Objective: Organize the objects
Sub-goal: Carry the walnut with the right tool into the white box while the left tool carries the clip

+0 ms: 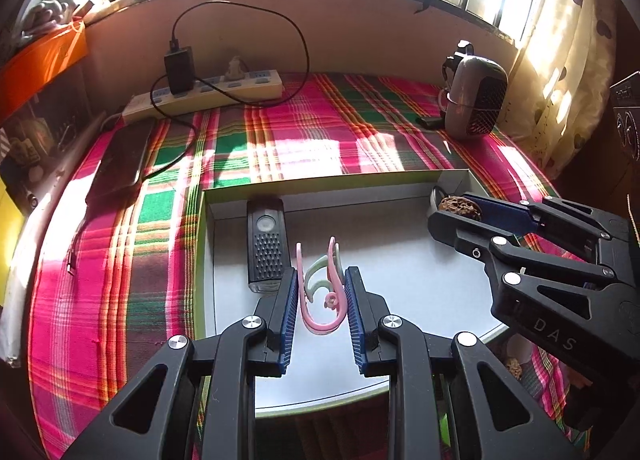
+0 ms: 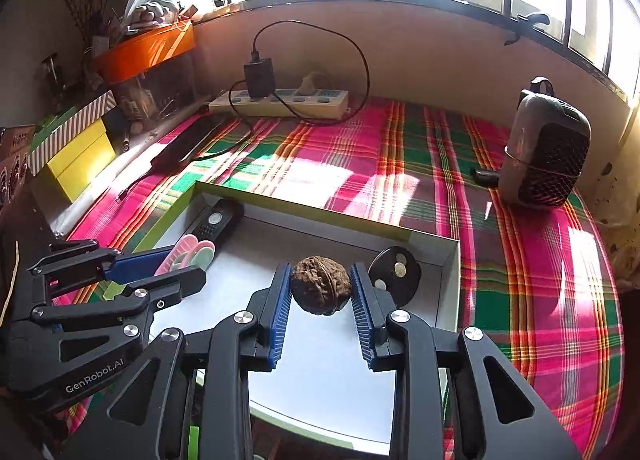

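Both jaws are clamped on something: your left gripper (image 1: pixel 321 296) pinches a small bundle of pink and pale-green ear hooks (image 1: pixel 322 292) between its blue ribbed pads, and your right gripper (image 2: pixel 320 292) squeezes a walnut (image 2: pixel 320 285) from both sides.

You can see the hooks as thin curved plastic loops, the pink one forming a long U with a little curl inside it, the mint ones nested against it. They stand upright in the left grip over the near left part of the tray floor. The walnut is dark brown, round and deeply wrinkled, held above the tray's right half, close to the far right corner.

Your container is a shallow white cardboard tray (image 2: pixel 450 276) with green outer walls, sitting on the pink, green and red plaid cloth (image 2: pixel 520 260). Inside it, a black bike light (image 1: pixel 266 246) with a round lens and a textured grille lies against the left wall, just to the left of the hooks. A black disc (image 2: pixel 394 274) carrying small silvery round pieces leans in the far right corner, just beyond the walnut; whether it touches the nut you cannot tell.

Outside the tray, a grey mesh-fronted speaker (image 2: pixel 546 152) stands far right, a cream power strip (image 1: pixel 208 94) with a black charger lies along the far wall, and a dark phone (image 1: pixel 122 158) rests far left.
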`<action>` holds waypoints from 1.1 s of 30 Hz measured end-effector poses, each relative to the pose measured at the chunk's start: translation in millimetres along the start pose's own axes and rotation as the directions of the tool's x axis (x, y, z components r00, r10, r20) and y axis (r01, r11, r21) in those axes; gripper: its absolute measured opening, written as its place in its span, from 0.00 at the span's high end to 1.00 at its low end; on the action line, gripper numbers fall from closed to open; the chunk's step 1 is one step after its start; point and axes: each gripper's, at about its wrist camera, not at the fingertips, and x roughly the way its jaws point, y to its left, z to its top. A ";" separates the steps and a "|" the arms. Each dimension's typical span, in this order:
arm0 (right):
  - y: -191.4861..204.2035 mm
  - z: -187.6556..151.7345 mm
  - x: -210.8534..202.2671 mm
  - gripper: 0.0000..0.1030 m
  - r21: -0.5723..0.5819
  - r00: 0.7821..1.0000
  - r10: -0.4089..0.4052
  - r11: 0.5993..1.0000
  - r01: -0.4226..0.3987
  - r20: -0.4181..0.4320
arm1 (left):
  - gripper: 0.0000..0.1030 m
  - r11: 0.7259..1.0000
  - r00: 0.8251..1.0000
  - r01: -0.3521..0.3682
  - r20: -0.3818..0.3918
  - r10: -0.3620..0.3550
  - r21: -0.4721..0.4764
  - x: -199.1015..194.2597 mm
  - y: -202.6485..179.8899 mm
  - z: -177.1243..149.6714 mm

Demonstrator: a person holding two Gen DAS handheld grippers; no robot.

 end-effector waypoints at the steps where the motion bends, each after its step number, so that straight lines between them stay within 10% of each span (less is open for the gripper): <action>1: -1.2 1.6 3.8 0.70 -0.001 1.000 -0.002 1.000 0.002 -0.004 | 0.79 1.000 1.000 0.000 -0.001 0.000 0.001 2.6 0.2 1.5; 33: -14.0 19.0 58.7 0.70 -0.008 0.995 -0.019 1.000 0.018 -0.097 | 0.79 0.999 0.999 -0.016 -0.030 0.017 0.042 46.2 0.3 25.3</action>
